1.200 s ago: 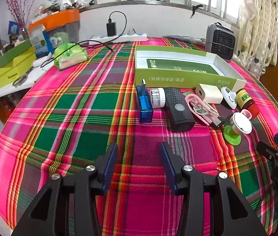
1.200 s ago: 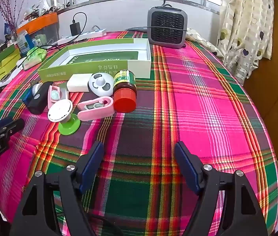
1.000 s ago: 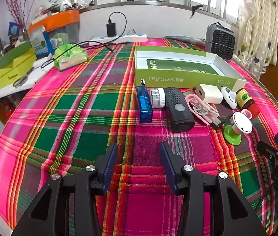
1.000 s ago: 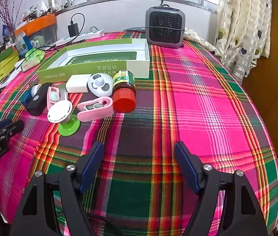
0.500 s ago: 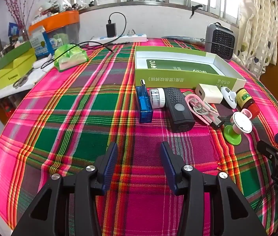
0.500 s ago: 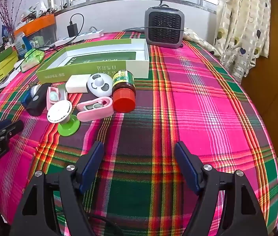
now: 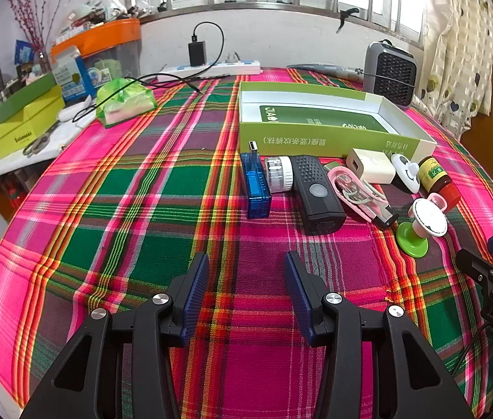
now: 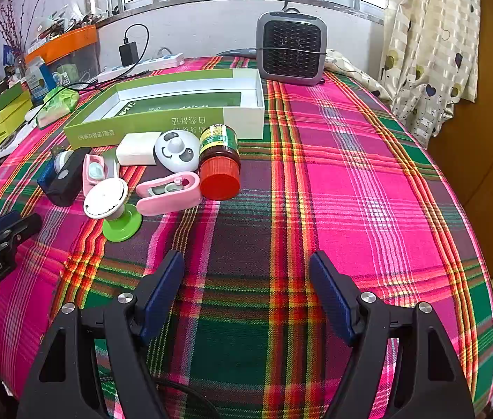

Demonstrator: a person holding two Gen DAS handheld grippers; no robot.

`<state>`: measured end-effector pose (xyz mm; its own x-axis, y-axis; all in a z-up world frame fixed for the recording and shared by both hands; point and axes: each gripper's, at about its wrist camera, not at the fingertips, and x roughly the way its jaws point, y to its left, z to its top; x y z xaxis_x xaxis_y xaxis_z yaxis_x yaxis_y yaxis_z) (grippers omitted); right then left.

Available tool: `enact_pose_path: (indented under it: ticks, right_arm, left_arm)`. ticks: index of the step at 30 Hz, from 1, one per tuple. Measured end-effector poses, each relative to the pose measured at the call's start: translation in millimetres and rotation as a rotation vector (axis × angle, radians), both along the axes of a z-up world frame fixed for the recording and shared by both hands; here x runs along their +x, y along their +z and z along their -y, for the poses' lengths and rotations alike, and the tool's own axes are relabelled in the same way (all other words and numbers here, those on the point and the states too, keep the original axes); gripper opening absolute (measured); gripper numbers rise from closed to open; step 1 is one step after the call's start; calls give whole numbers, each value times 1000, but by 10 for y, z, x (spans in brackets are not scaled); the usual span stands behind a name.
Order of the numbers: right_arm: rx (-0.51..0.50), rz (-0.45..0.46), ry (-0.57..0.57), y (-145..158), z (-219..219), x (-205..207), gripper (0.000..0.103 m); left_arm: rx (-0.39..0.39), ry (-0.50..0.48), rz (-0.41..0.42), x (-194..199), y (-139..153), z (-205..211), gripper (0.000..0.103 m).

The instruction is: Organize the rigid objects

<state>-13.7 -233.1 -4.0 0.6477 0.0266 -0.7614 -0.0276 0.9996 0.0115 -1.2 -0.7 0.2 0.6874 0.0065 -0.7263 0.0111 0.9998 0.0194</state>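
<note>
Before the open green box point(image 7: 319, 139), small gadgets lie clustered; both claws point(image 7: 246, 288) point(image 8: 246, 288) gape wide, empty.

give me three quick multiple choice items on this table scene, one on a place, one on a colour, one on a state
1. Where does the heater stand?
A. inside the box
B. behind the box
C. on the floor

2. What colour is the bottle's cap?
A. red
B. blue
C. white

3. How is the right gripper?
A. shut on the bottle
B. shut on nothing
C. open

Key: 1 B, it stands on the cloth beyond the green box, near the window. 2 A, the cap of the bottle is plainly red. 3 C, its jaws stand wide apart over bare cloth, holding nothing.
</note>
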Motion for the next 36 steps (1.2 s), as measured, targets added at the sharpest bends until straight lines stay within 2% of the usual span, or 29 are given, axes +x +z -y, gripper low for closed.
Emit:
enact_pose_path:
  ticks: [36]
  right_arm:
    - [2, -6, 16, -2, 9, 18, 74]
  left_arm:
    - [-1, -29, -19, 49, 16, -18, 43]
